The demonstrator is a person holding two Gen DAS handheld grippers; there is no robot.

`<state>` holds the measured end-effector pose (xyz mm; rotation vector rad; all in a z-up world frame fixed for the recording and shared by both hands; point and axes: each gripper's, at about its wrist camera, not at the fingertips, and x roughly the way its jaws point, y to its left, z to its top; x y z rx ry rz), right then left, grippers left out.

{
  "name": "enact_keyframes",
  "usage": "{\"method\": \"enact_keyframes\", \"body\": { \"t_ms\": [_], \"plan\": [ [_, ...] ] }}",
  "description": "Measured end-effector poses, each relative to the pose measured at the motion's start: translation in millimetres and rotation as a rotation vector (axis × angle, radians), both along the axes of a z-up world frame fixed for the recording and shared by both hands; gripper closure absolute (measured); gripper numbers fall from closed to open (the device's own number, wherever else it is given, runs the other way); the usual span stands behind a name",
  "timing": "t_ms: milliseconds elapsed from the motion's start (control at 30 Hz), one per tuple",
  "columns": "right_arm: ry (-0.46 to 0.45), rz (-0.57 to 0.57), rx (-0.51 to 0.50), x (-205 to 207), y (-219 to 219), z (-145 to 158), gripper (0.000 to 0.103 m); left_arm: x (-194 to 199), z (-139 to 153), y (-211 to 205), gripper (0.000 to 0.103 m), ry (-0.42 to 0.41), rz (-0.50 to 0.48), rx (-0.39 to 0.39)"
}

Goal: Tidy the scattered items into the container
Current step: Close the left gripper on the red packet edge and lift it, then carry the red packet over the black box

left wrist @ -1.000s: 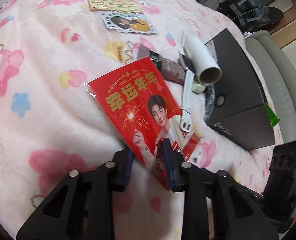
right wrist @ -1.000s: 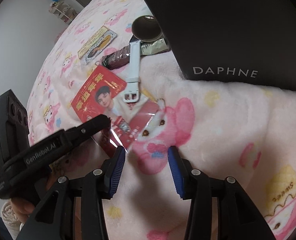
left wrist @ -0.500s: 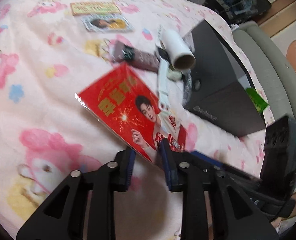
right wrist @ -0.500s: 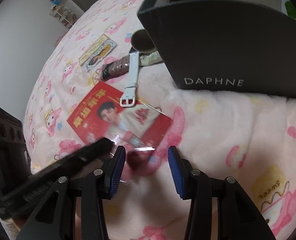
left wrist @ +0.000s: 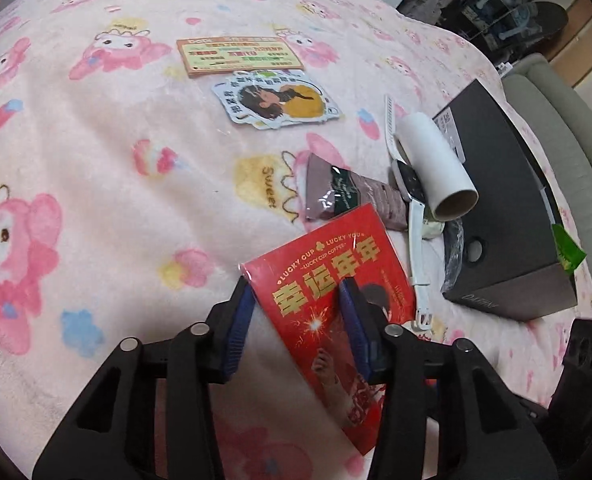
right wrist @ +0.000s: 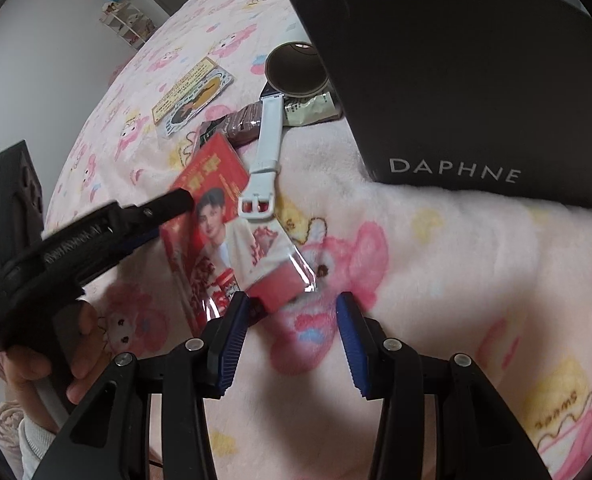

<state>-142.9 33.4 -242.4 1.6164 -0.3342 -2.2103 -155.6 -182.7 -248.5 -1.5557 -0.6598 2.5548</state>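
Jaws of left gripper (left wrist: 296, 312) straddle the red card (left wrist: 327, 280); right gripper (right wrist: 292, 334) gapes wide, empty.

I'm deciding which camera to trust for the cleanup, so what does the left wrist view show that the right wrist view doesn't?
Only the left wrist view shows the left gripper with its fingers either side of the red packet, the green scrap by the box, and the watch face.

Only the right wrist view shows the hand holding the left gripper, the open right gripper over bare blanket, and the DAPHNE lettering read clearly.

Both show the red packet, white watch strap, cardboard roll, brown sachet, two cards and the black box.
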Motion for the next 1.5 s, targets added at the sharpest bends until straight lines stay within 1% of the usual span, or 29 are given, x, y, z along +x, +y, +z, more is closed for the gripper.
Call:
{"method": "enact_keyframes", "body": {
  "t_ms": [33,133,167,267,367,467,500,567,600,633,700,767,833,900,933,1033,1067,1167,1200,1267,1400,1467,1500],
  "plan": [
    [0.006,-0.017,0.001,-1,2,0,0.063,1,1,0,0.066,0.003,-0.009,0.011],
    [0.016,-0.067,-0.001,-5,7,-1,0.064,5,2,-1,0.069,0.005,-0.046,0.054],
    [0.017,-0.07,-0.002,-5,8,1,0.064,7,3,-2,0.071,0.009,-0.06,0.066],
    [0.024,-0.064,-0.011,-5,7,7,0.064,12,16,-15,0.073,0.06,-0.008,0.068],
    [0.018,-0.051,-0.032,-5,5,12,0.064,6,15,-24,0.073,0.054,0.042,0.047],
    [-0.002,-0.03,-0.043,-4,-2,9,0.064,-3,8,-24,0.073,0.033,0.042,0.062],
    [-0.018,-0.026,-0.047,-3,-5,7,0.064,-4,7,-20,0.073,0.034,0.026,0.054],
    [-0.031,-0.018,-0.054,1,-10,6,0.064,-1,10,-10,0.081,0.038,-0.008,0.02],
    [-0.037,-0.014,-0.058,3,-12,5,0.064,2,12,-5,0.082,0.039,-0.019,0.003],
    [-0.031,-0.017,-0.06,4,-12,7,0.064,6,14,0,0.085,0.04,-0.031,-0.015],
    [-0.011,-0.028,-0.066,4,-10,13,0.064,13,19,10,0.086,0.042,-0.054,-0.05],
    [0.018,-0.042,-0.076,3,-5,22,0.064,21,22,21,0.089,0.036,-0.081,-0.032],
    [0.047,-0.056,-0.085,2,1,32,0.064,29,25,32,0.089,0.027,-0.109,-0.036],
    [0.063,-0.078,-0.059,1,8,39,0.064,31,26,36,0.088,0.022,-0.114,-0.048],
    [0.057,-0.085,-0.047,3,12,41,0.064,28,27,33,0.087,0.02,-0.104,-0.047],
    [0.021,-0.093,-0.017,12,25,42,0.064,20,28,25,0.078,0.015,-0.073,-0.044],
    [0.006,-0.088,-0.01,19,29,39,0.064,18,29,22,0.076,0.013,-0.063,-0.042],
    [-0.055,-0.057,0.002,33,30,23,0.064,5,28,17,0.07,0.044,-0.058,-0.028],
    [-0.079,-0.046,-0.005,35,29,16,0.064,0,23,18,0.07,0.035,-0.07,-0.018],
    [-0.082,-0.041,-0.013,34,25,11,0.064,-5,12,25,0.071,0.0,-0.108,-0.006],
    [-0.075,-0.034,-0.025,32,19,4,0.064,10,14,45,0.071,0.0,-0.186,-0.064],
    [-0.064,-0.041,-0.022,30,19,3,0.062,21,14,51,0.071,-0.041,-0.204,-0.079],
    [-0.052,-0.053,-0.013,29,21,5,0.062,27,14,53,0.071,-0.053,-0.211,-0.064]
  ]
}}
